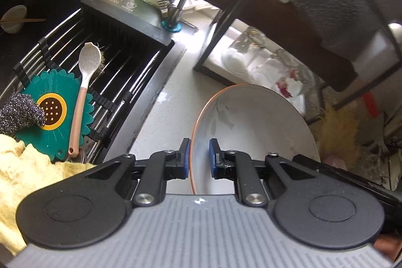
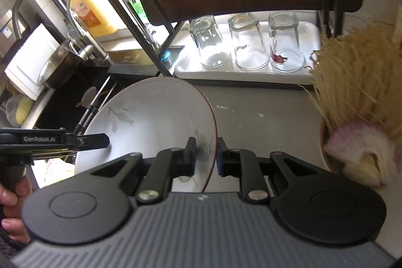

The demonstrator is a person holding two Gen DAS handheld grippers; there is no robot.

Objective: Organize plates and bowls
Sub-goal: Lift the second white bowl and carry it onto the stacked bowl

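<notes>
A white deep plate [image 1: 253, 127] with a thin orange rim and a grey leaf print hangs tilted above the grey counter [image 1: 160, 122], held from both sides. My left gripper [image 1: 199, 157] is shut on the plate's left rim, which runs between its blue pads. At the opposite edge of the plate [image 2: 155, 117], my right gripper [image 2: 206, 155] is shut on the rim. In the right wrist view a finger [image 2: 95, 140] of the left gripper reaches the plate from the left, with a person's hand [image 2: 12, 195] below it.
A black sink [image 1: 113, 47] at left holds a roll-up rack, a white spoon [image 1: 85, 77], a green sunflower mat [image 1: 52, 107], a scouring pad and a yellow cloth. Three upturned glasses stand on a white tray [image 2: 246, 73] under a black shelf frame [image 2: 140, 24]. A straw brush [image 2: 351, 82] is at right.
</notes>
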